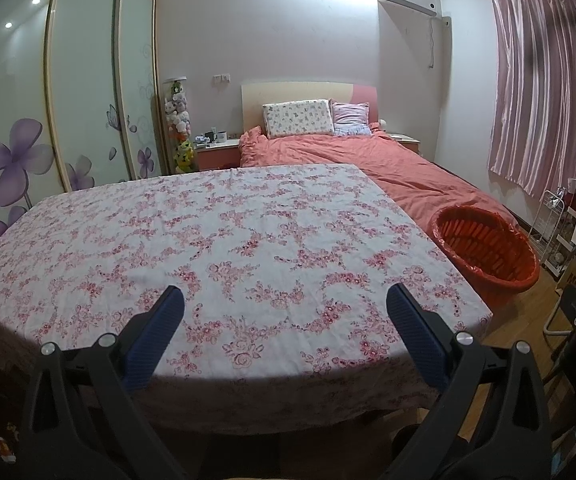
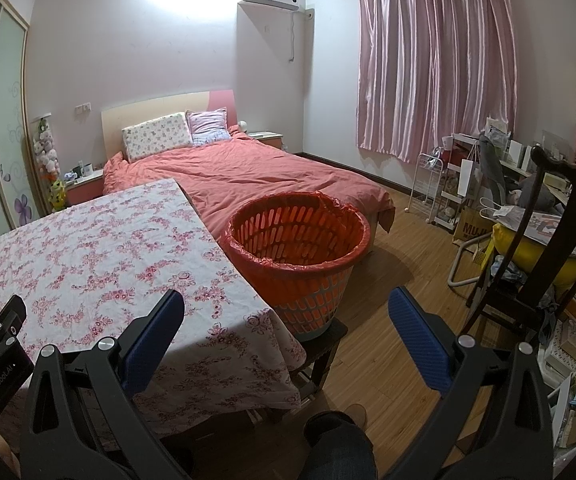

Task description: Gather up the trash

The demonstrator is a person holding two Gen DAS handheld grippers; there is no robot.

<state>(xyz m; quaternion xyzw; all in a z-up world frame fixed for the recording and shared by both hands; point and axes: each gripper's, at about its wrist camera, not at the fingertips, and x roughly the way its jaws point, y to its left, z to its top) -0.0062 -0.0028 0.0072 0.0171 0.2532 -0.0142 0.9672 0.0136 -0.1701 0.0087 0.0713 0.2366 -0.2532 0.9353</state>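
A table under a pink floral cloth (image 1: pixel 224 240) fills the left wrist view; no trash shows on it. My left gripper (image 1: pixel 286 300) hangs open above the table's near edge, nothing between its blue pads. An orange basket (image 2: pixel 299 244) lined with a red bag stands on a low dark stool (image 2: pixel 323 344) just right of the table (image 2: pixel 100 256). It looks empty inside. My right gripper (image 2: pixel 286 304) is open in front of the basket, above the table's right corner and the floor. The basket (image 1: pixel 487 248) also appears at the right of the left wrist view.
A bed with a red cover (image 2: pixel 248 176) lies behind the table and basket. A dark wooden chair (image 2: pixel 543 264) and cluttered shelves (image 2: pixel 447 184) stand at the right. Wooden floor (image 2: pixel 399 288) lies open between basket and chair. A person's knee (image 2: pixel 339 448) shows at the bottom. A wardrobe (image 1: pixel 80 92) is on the left.
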